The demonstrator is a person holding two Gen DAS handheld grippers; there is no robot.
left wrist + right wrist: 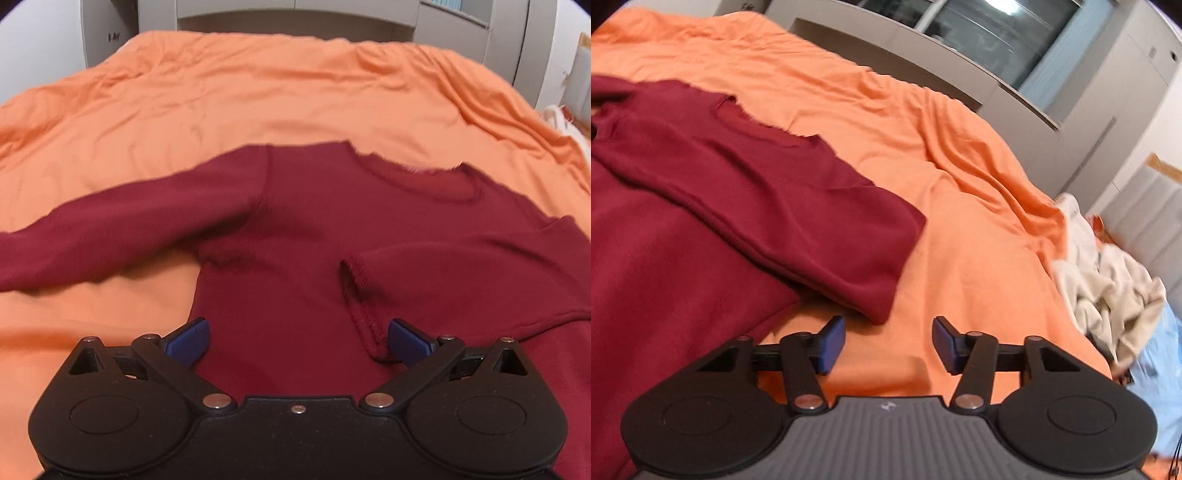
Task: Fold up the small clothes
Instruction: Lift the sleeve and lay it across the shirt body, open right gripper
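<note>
Maroon shirt (pixel 295 229) flat – right tongs (pixel 888 345) apart, seemingly empty

— A deep maroon is seen on the long-sleeved top (pixel 295 236), plain all over, with matching stitching along the sleeve cuff (pixel 364 295).

— Orange is shown across the whole bedsheet (pixel 258 92), unpatterned and creased.

— Blue pads (pixel 188 339) are noted on the left tongs (pixel 297 341), with black arms behind them.

— The same blue is carried on the pads (pixel 833 343) of the right tongs (pixel 888 345), though a ribbed grey plate is seen at the base.

— Cream is picked out on the crumpled cloth (pixel 1108 288) at the bed's edge, and pale blue fabric (pixel 1160 369) just beside it. Grey is worn by the cabinets (pixel 1108 110) beyond.
</note>
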